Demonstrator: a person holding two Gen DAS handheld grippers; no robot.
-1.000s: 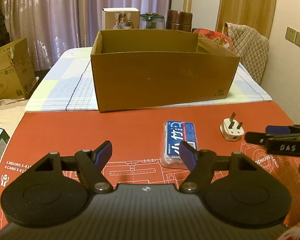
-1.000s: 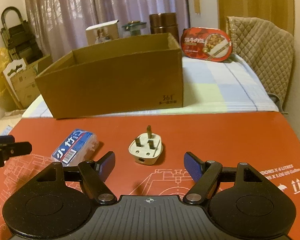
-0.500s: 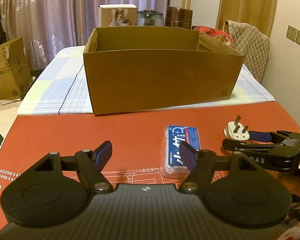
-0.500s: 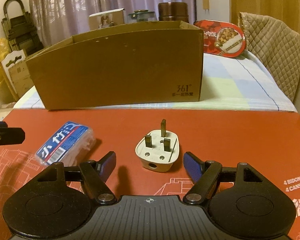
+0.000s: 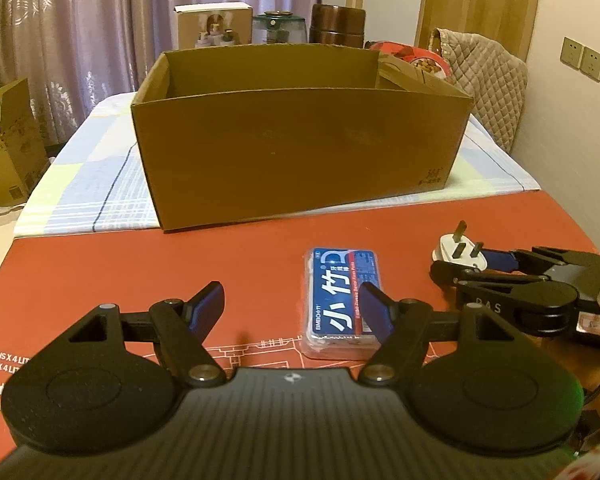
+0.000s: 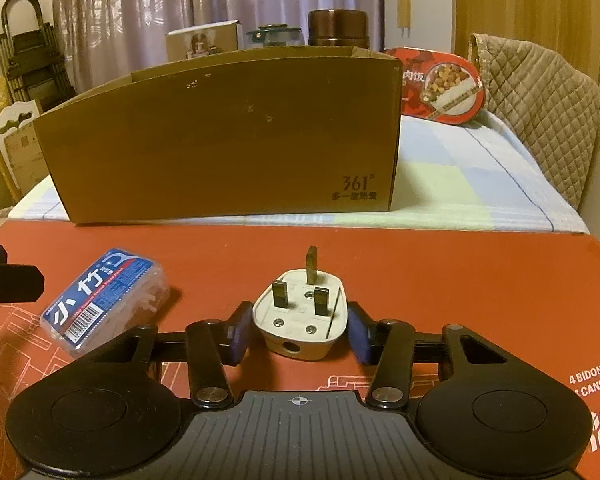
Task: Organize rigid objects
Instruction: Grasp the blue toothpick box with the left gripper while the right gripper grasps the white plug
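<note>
plug: white plug (image 6: 300, 318) lies on red mat (image 6: 440, 264), pins up, between my right gripper (image 6: 298, 330) fingers
right grip: narrowed to plug's sides; contact unclear
left grip: my left gripper (image 5: 292, 306) wide apart, holding nothing; floss box (image 5: 340, 296) by its right finger
box: cardboard box (image 5: 300, 148) behind, contents hidden
</note>
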